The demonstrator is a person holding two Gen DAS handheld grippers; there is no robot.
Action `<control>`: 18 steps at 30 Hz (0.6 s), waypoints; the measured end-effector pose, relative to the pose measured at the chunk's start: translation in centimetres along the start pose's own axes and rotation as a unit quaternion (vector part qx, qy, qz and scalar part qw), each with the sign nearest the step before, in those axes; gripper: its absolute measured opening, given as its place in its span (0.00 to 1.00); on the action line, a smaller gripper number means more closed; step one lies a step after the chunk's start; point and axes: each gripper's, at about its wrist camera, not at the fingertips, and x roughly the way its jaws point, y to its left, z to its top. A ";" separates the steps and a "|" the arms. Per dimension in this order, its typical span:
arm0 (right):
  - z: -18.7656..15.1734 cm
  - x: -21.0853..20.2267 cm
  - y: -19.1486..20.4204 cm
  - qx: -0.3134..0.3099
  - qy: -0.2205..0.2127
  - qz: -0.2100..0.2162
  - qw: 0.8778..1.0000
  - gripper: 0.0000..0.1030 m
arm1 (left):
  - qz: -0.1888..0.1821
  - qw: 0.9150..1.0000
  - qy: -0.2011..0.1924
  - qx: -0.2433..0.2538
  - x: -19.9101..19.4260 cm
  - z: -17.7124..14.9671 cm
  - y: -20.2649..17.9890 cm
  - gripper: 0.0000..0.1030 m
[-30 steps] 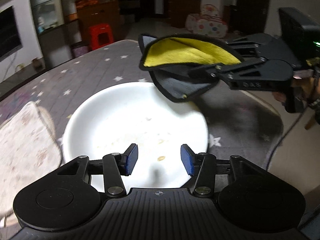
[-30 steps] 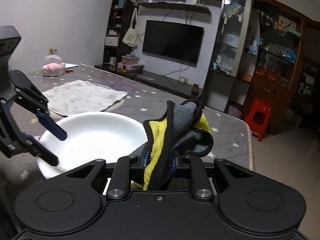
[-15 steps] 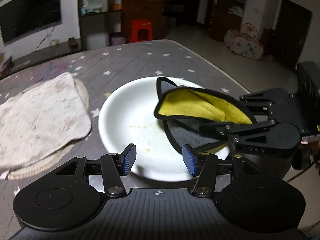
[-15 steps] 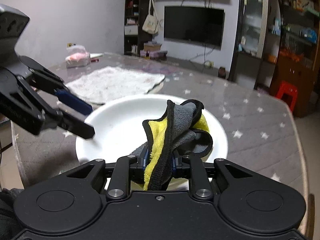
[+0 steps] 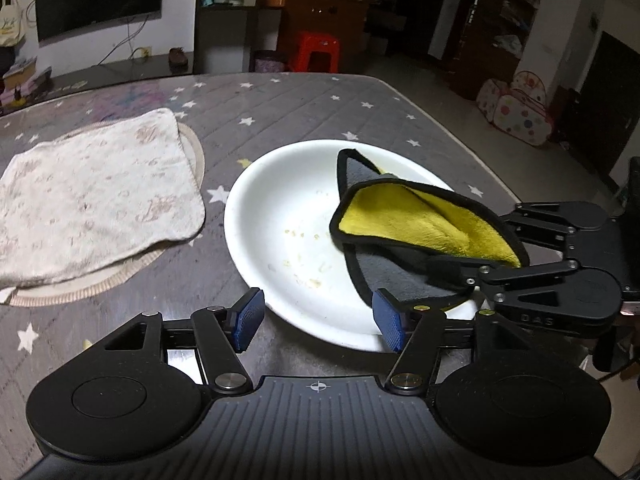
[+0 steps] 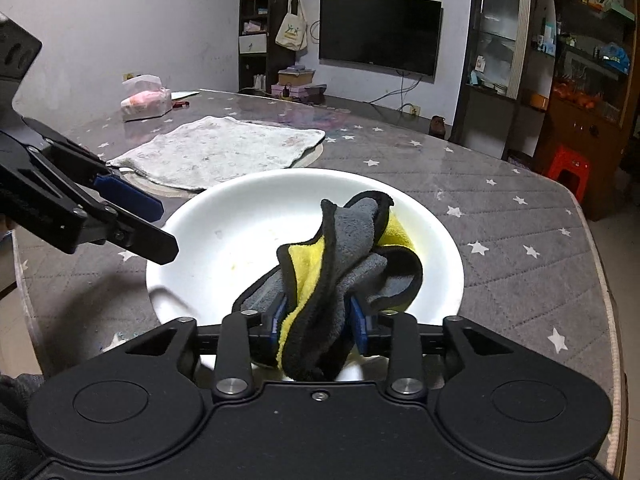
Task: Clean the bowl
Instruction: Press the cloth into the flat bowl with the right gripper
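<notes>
We press the cloth (image 6: pixel 340 256), clamped in the right gripper (image 6: pixel 318 320), flat onto the bowl (image 5: pixel 288 184) crumbs (image 5: pixel 304 256); left gripper (image 5: pixel 316 320), wide open and empty, should brace the rim.

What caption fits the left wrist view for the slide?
Open left tool at the near rim of a crumb-flecked white bowl while the right tool brings a yellow-and-grey cloth over it.

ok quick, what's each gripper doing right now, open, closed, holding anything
Left gripper: open, holding nothing, at the near rim of the white bowl.
Right gripper: shut on the yellow and grey cloth, over the bowl.
</notes>
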 end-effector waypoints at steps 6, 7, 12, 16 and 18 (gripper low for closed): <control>0.4 -0.8 0.4 0.006 -0.016 -0.001 1.000 0.37 | 0.004 1.000 0.000 -0.006 0.6 -0.2 -0.2 0.61; 0.5 -0.8 0.5 0.005 -0.019 -0.002 1.000 0.37 | 0.004 1.000 0.000 -0.008 0.6 -0.2 -0.1 0.61; 0.8 -0.4 1.1 0.002 -0.017 -0.011 1.000 0.35 | 0.005 0.999 0.008 -0.032 0.9 -0.3 0.3 0.61; 0.7 0.0 1.4 -0.002 -0.012 -0.009 1.000 0.29 | 0.000 0.998 0.019 -0.061 1.4 -0.5 0.5 0.61; 0.6 0.0 1.4 -0.003 -0.012 -0.010 1.000 0.27 | -0.003 0.997 0.024 -0.070 1.6 -0.6 0.4 0.60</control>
